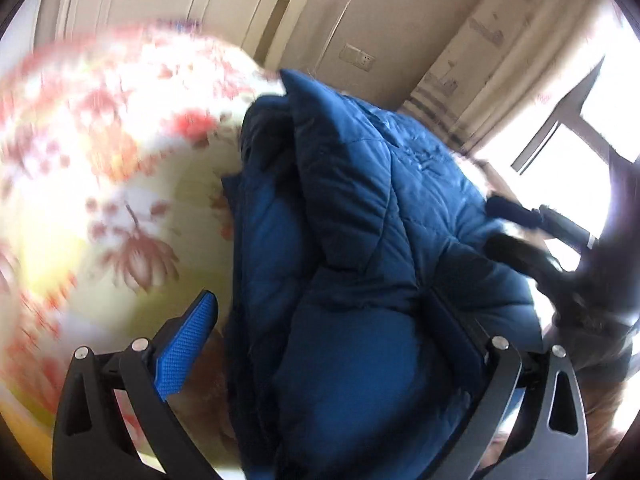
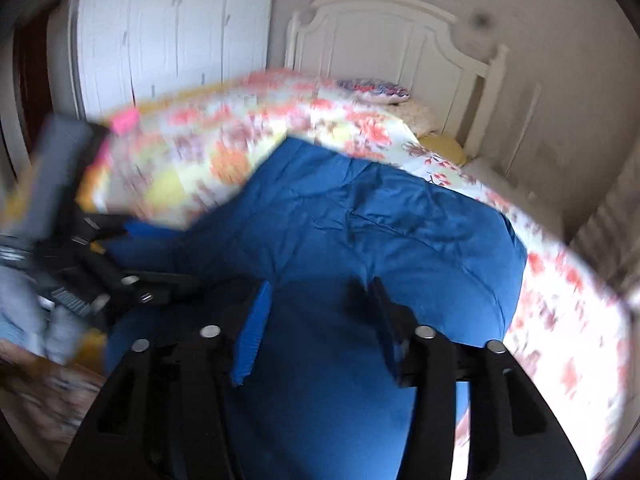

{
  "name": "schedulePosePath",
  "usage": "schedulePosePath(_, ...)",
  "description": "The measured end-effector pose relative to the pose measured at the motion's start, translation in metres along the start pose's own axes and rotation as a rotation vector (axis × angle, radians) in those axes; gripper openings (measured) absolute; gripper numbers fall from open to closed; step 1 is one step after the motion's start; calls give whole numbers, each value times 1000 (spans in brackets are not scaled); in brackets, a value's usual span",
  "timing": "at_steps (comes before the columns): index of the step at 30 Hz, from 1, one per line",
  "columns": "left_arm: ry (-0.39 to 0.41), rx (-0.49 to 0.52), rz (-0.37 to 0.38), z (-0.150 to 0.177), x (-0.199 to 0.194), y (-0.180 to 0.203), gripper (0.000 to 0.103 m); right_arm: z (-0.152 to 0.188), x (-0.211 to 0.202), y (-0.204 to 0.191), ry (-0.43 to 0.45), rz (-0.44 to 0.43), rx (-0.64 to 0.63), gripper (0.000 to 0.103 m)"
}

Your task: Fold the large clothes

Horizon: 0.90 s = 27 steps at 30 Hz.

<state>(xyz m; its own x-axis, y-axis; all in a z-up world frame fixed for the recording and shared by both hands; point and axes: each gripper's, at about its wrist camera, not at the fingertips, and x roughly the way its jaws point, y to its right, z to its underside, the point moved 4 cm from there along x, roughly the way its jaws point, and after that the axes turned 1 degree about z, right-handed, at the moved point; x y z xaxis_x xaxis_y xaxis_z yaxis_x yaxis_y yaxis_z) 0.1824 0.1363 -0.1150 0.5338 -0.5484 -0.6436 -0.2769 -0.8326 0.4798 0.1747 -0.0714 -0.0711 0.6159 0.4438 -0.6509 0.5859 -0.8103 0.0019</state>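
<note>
A blue quilted puffer jacket [image 1: 360, 240] lies bunched in a folded heap on a floral bedspread [image 1: 100, 140]. My left gripper [image 1: 320, 300] straddles its near end with the jaws wide. The left blue pad [image 1: 186, 344] stands clear of the fabric, and the right finger [image 1: 460, 320] rests against the jacket's side. In the right wrist view the jacket [image 2: 380, 220] spreads smooth, and my right gripper [image 2: 320, 320] hovers over it open, with fabric below the gap. Each gripper shows blurred at the edge of the other's view, the right gripper [image 1: 504, 226] and the left gripper [image 2: 152, 252].
A white headboard [image 2: 384, 40] and a pillow [image 2: 372, 88] stand at the far end of the bed. A white wardrobe [image 2: 168, 40] lines the wall on the left. A bright window [image 1: 580, 128] and a curtain [image 1: 480, 40] are to the right, past a wall socket [image 1: 358, 58].
</note>
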Motion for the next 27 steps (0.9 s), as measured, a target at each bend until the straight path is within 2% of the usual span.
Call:
schedulePosePath(1, -11, -45, 41, -3, -3, -7, 101, 4, -10, 6, 21, -7, 46, 82)
schedulePosePath(2, -14, -83, 67, -6, -7, -13, 101, 12, -22, 14, 43, -18, 99, 96)
schedulePosePath(4, -25, -156, 112, -14, -11, -29, 101, 25, -33, 26, 55, -60, 194, 96)
schedulePosePath(7, -93, -238, 168, -19, -4, -43, 101, 53, -39, 47, 35, -105, 395, 96)
schedulePosePath(10, -165, -224, 189, -15, 11, -42, 101, 83, -28, 66, 9, -258, 623, 97)
schedulePosePath(12, -181, -224, 193, -10, 18, -41, 101, 96, -10, 71, -52, -331, 729, 97)
schedulePosePath(15, -175, -213, 219, -9, 17, -44, 101, 103, 11, 64, -112, -384, 759, 99)
schedulePosePath(21, -207, -185, 301, 1, 21, -38, 101, 101, 24, 59, -93, -427, 766, 99)
schedulePosePath(23, -204, -168, 317, 4, 24, -28, 97, 104, 20, 56, -59, -417, 747, 98)
schedulePosePath(25, -176, -161, 324, 6, 21, -25, 89, 102, 12, 51, -12, -357, 677, 87)
schedulePosePath(27, -130, -146, 321, 8, 14, -22, 76, 97, 5, 46, 31, -300, 616, 75)
